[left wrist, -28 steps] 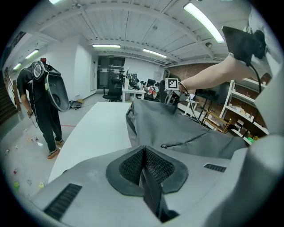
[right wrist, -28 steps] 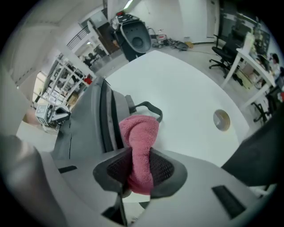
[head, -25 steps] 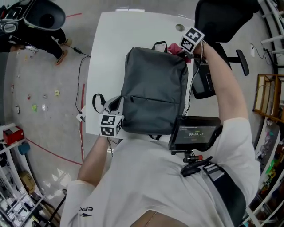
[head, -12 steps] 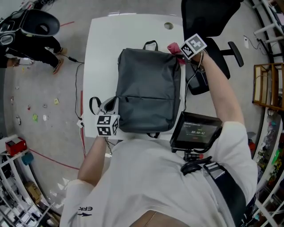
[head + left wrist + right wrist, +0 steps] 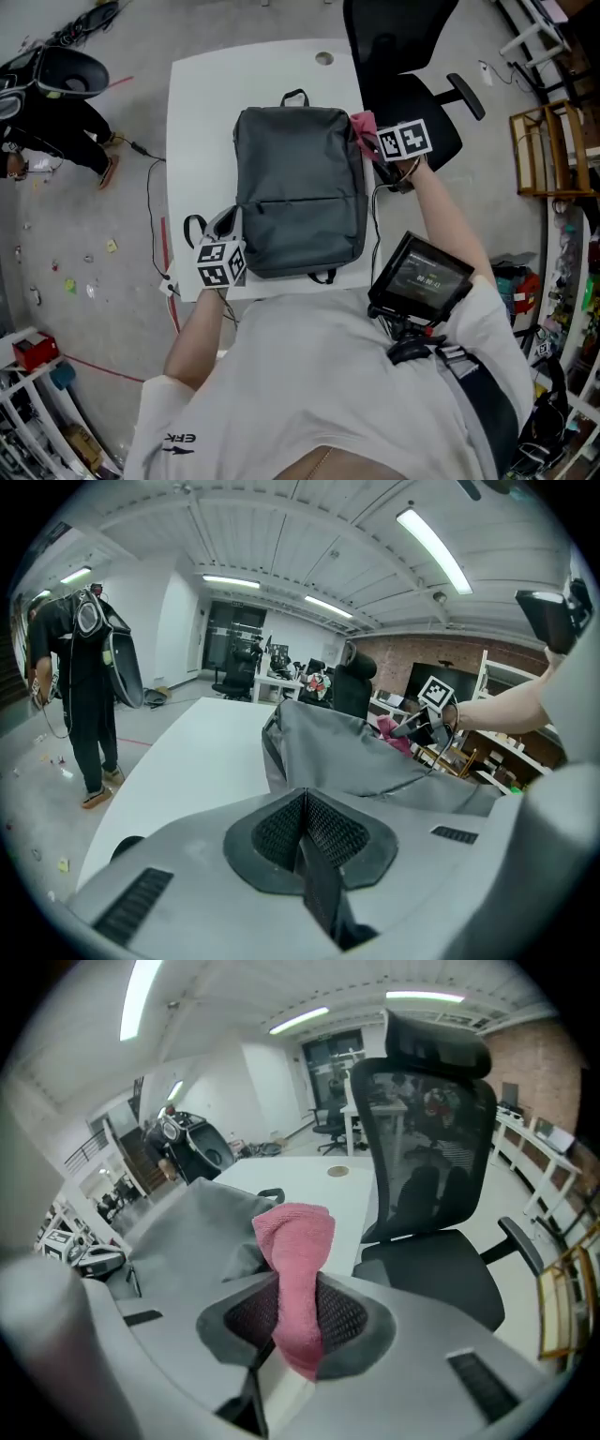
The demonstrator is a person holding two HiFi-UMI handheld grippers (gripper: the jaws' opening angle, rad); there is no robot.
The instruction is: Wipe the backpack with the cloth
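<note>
Right gripper [image 5: 298, 1312]: jaws clamped on the pink cloth [image 5: 298, 1269], which stands up from them as a twisted roll. In the head view it sits at the upper right edge of the grey backpack [image 5: 298, 187], touching or just beside it.

Left gripper [image 5: 305, 832]: jaws pressed together on what looks like a dark strap [image 5: 323, 892], at the bag's near left corner.

The backpack lies flat on the white table [image 5: 202, 112], its near end at the table edge.

Risks, as judged:
- Only a narrow fold of cloth is pinched, so drag on the fabric could pull it free.
- The tabletop looks smooth; if the strap hold slackens, a stroke toward the person could push the bag off the edge.

Container: the backpack only. No opening shows, so its contents cannot be told.
</note>
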